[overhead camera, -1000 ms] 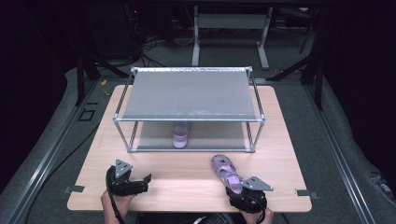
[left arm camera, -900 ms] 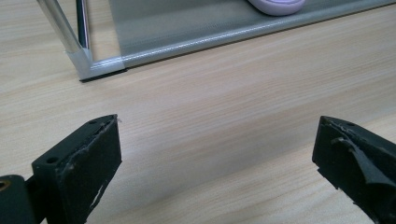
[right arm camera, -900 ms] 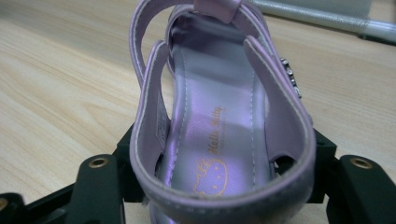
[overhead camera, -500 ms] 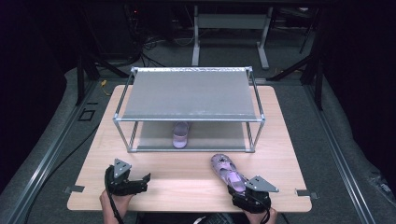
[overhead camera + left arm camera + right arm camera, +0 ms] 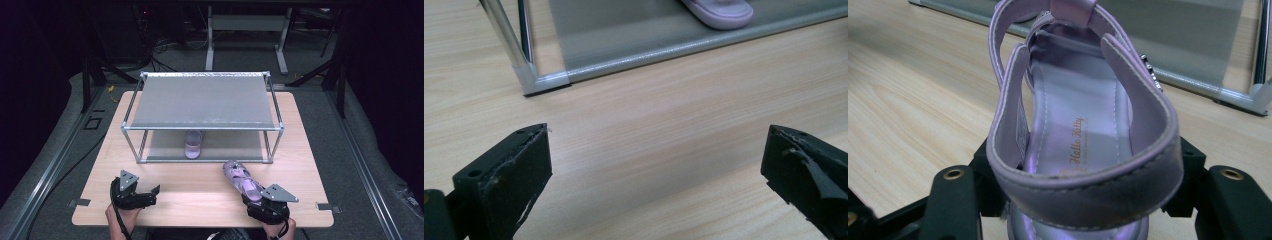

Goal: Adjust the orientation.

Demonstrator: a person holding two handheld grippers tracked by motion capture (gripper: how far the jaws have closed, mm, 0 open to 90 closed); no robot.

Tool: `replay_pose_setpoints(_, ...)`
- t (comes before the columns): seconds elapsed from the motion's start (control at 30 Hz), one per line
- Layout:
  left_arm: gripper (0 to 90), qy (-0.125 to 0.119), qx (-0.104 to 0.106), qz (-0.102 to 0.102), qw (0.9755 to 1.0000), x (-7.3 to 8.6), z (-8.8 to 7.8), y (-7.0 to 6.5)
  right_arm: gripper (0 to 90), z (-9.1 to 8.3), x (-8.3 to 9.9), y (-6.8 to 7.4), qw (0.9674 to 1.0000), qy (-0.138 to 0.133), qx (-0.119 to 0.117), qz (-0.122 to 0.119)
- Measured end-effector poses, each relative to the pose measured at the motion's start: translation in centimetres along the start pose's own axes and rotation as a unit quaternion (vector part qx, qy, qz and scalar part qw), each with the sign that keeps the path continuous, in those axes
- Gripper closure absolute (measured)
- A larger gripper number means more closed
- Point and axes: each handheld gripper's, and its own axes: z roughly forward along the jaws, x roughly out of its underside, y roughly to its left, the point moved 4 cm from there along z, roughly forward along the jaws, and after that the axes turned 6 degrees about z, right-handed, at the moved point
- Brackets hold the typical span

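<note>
At the near left of the worktop (image 5: 200, 192), the left hand-held gripper (image 5: 150, 194) rested low over the wood with its jaws spread wide and nothing between them. The left gripper view looked across bare wood to the near left corner post of the metal rack (image 5: 526, 75), which stood well apart from the jaws.

The rack (image 5: 202, 127) sat mid-worktop toward the far side, a grey shelf on top and a grey base panel below. On that lower panel, near the front edge and about centred, lay a lilac sandal (image 5: 193, 145); its toe end also showed in the left gripper view (image 5: 721, 12).

At the near right, the right hand-held gripper (image 5: 257, 200) was clamped on the heel of a second purple sandal (image 5: 240, 177), its jaws pressing the heel strap from either side. The sandal pointed away toward the rack, toe just short of the front rail, and seemed to rest on the wood, though that was hard to judge.
</note>
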Motion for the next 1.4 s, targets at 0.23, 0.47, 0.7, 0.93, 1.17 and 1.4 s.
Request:
replay_pose_setpoints(0.23,0.0,-0.005,-0.003,0.0,1.0,0.0,-0.2,0.1,37.1,0.6,-1.1,0.0,1.0,-0.005,-0.001,0.003)
replay_pose_setpoints(0.47,0.0,-0.015,-0.009,-0.003,0.9998,0.0,-0.4,0.3,37.1,1.5,-2.3,-0.1,0.9998,-0.02,-0.002,-0.001)
replay_pose_setpoints(0.7,0.0,-0.012,-0.009,0.001,0.9999,0.1,-0.3,0.3,37.2,2.8,-3.8,-0.2,0.9997,-0.025,0.001,-0.002)
replay_pose_setpoints(0.93,0.0,-0.008,-0.009,-0.002,0.9999,0.4,-0.3,0.4,37.1,4.9,-5.3,-0.8,0.9993,-0.037,0.011,0.002)
replay_pose_setpoints(1.17,0.0,-0.011,-0.008,-0.004,0.9999,0.3,-0.4,0.5,37.1,6.8,-6.1,-1.0,0.9995,-0.028,0.007,0.009)
replay_pose_setpoints(1.4,0.0,-0.016,-0.008,-0.002,0.9998,0.1,-0.5,0.4,37.1,8.2,-6.9,-1.1,0.9991,-0.036,0.015,0.014)
